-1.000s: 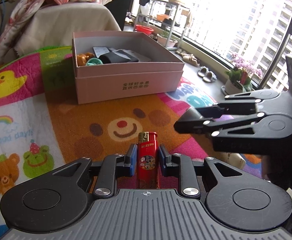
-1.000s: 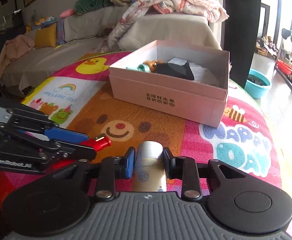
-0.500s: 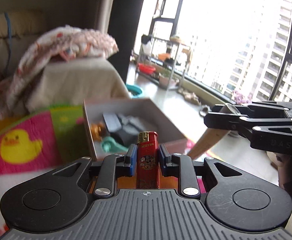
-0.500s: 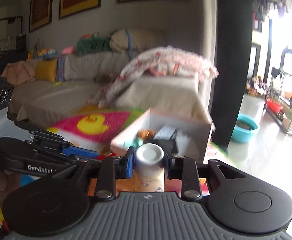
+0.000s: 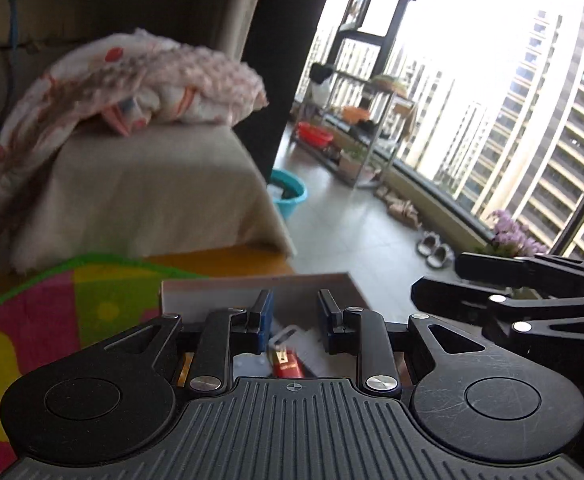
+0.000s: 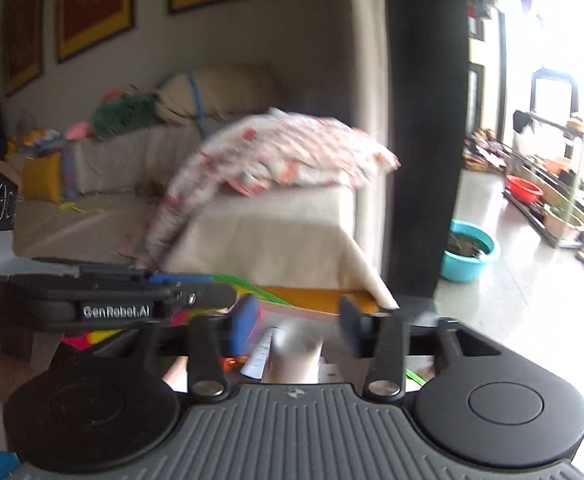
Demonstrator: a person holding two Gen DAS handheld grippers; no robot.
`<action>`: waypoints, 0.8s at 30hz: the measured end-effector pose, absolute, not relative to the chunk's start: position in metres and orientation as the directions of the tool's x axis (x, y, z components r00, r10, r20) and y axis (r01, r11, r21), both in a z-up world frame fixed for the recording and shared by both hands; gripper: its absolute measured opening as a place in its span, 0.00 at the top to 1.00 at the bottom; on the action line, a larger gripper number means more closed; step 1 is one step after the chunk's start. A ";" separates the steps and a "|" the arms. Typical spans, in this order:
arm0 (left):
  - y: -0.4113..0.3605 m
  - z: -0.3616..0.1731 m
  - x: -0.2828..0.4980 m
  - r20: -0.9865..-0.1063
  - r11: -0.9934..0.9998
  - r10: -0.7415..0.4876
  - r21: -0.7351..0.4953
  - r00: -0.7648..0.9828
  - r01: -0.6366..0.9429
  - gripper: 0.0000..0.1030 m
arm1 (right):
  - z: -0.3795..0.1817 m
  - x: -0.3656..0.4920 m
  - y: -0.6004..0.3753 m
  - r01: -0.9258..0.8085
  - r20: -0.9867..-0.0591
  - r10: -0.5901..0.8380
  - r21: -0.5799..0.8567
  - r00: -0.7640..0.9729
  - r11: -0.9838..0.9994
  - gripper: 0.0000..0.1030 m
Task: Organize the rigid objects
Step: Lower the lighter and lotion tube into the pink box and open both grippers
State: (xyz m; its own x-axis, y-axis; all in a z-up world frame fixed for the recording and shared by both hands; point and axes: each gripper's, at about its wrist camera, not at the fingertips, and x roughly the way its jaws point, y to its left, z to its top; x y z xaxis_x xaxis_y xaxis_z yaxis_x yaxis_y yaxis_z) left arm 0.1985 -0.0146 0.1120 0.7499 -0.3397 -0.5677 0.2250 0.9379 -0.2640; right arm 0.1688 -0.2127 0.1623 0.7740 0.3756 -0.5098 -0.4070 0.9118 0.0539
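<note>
With both tongs over the box [image 5: 252, 286], my left tongs [image 5: 294, 316] gape above the lighter [image 5: 288, 364]; right tongs [image 6: 298, 320] are opening, bottle [image 6: 294, 354] loose.

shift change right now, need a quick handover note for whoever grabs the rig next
Left tongs: jaws opening, nothing between them. The red lighter is free below them, inside the pink box.
Right tongs: jaws opening, pads clear of the silver cylinder, which shows blurred between them above the box.
Done: lighter released into the box.
Left: confirm that the cylinder lands inside, which cannot be told yet, then check the play mat for more loose items.
</note>
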 end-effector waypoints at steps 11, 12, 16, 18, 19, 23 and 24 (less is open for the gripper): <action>0.017 0.090 0.134 -0.527 0.968 -0.248 -0.164 0.813 0.189 0.73 | 0.080 0.130 -0.222 -0.354 -0.548 0.265 -0.061 0.793 0.933 0.38; 0.019 0.089 0.122 -0.524 0.970 -0.240 -0.154 0.817 0.186 0.73 | 0.078 0.121 -0.221 -0.349 -0.539 0.257 -0.073 0.802 0.934 0.38; 0.027 0.079 0.085 -0.545 0.980 -0.200 -0.114 0.814 0.165 0.73 | 0.073 0.088 -0.223 -0.367 -0.516 0.290 -0.050 0.806 0.929 0.29; 0.031 0.073 0.075 -0.561 0.982 -0.186 -0.111 0.806 0.150 0.73 | 0.069 0.078 -0.223 -0.355 -0.516 0.283 -0.043 0.808 0.934 0.29; 0.032 0.071 0.072 -0.569 0.983 -0.183 -0.118 0.801 0.141 0.73 | 0.069 0.076 -0.223 -0.352 -0.511 0.281 -0.047 0.813 0.935 0.29; 0.028 0.075 0.063 -0.556 0.977 -0.207 -0.154 0.805 0.144 0.73 | 0.087 0.103 -0.223 -0.309 -0.481 0.261 -0.022 0.837 0.951 0.29; 0.025 0.077 0.060 -0.546 0.975 -0.219 -0.161 0.808 0.155 0.73 | 0.094 0.117 -0.225 -0.289 -0.476 0.256 0.002 0.842 0.957 0.29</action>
